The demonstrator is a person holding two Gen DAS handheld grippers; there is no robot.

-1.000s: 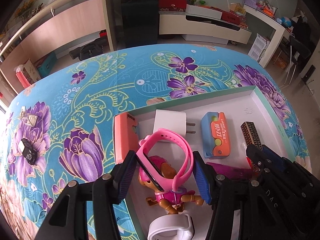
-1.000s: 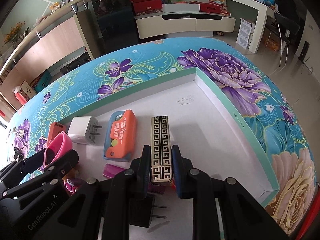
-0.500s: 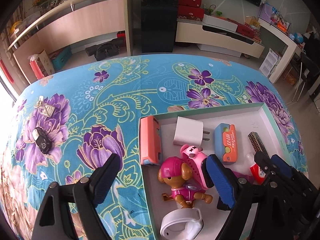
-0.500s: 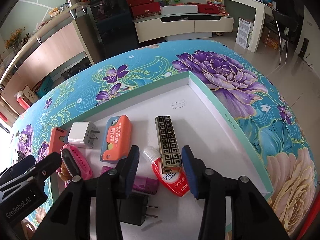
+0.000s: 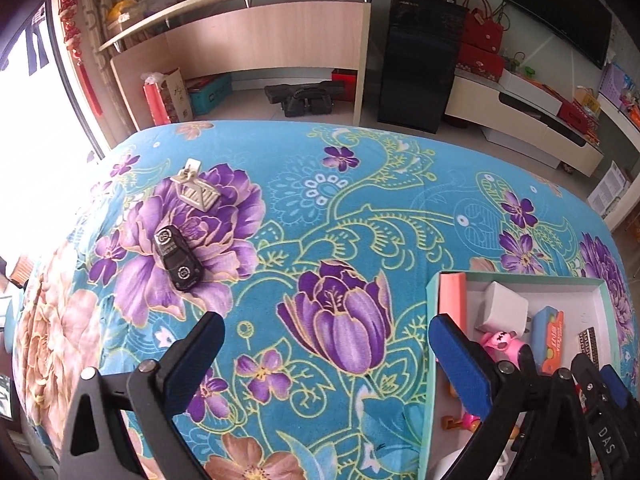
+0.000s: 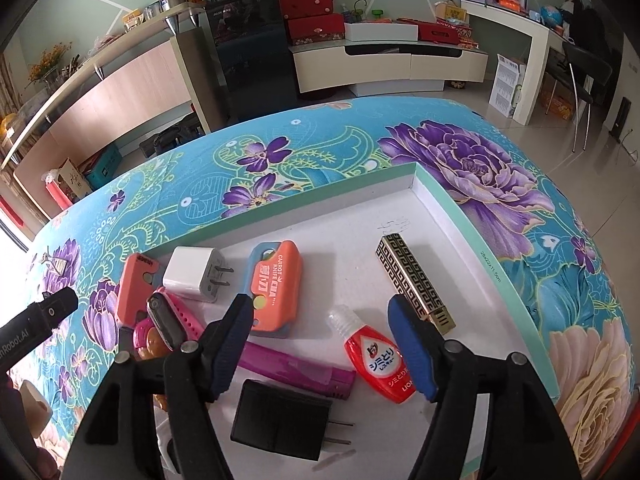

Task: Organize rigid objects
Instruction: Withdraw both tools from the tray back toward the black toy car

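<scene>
The left gripper [image 5: 324,354] is opening wide, holding nothing, over the floral cloth [image 5: 360,208]. The right gripper [image 6: 324,344] is opening, empty. The gold-and-black patterned case [image 6: 414,278] is lying flat in the white tray [image 6: 476,240], at one o'clock from the right gripper.

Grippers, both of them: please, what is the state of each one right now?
Left gripper: jaws opening, nothing between them, only the floral cloth below.
Right gripper: jaws opening, holding nothing; the small red plastic bottle lies between its fingers.
</scene>
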